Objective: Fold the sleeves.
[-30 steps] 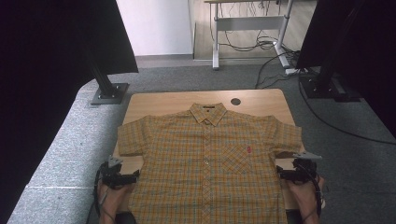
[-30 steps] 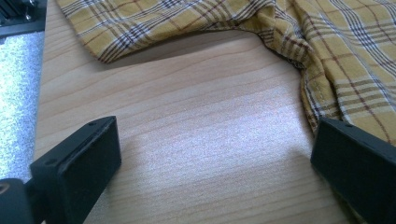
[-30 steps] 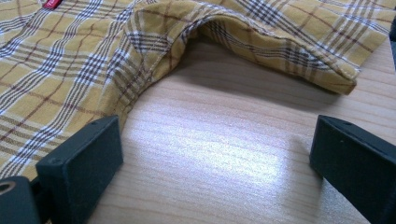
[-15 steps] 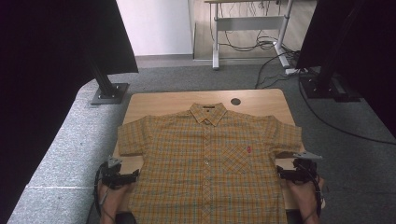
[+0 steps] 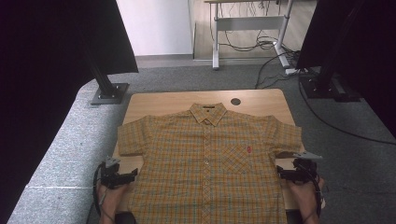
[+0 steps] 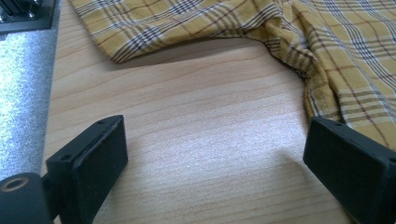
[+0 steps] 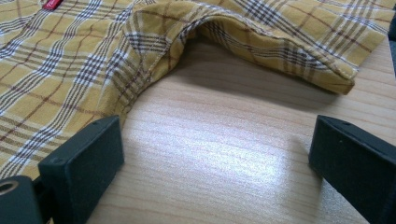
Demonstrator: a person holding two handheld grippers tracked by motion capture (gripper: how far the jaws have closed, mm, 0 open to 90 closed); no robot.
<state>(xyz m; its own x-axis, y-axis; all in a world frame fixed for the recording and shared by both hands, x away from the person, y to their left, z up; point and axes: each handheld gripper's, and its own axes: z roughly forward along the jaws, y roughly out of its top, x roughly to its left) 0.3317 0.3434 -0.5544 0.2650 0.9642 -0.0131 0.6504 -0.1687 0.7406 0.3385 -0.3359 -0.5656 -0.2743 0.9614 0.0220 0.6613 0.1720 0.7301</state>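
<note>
Right gripper view: shirt (image 7: 70,70) red tag | high view: collar (image 5: 208,112)

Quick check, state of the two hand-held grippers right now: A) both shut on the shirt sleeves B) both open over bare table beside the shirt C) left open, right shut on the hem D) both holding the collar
B: in each gripper view the jaws stand wide apart over bare wood, so the left hand-held gripper and right hand-held gripper flank the plaid shirt on the table without gripping it.

Left gripper (image 5: 126,176) rests low at the table's (image 5: 177,100) near-left edge, jaws wide apart. Right gripper (image 5: 285,171) mirrors it at the near-right edge, jaws equally spread.
</note>
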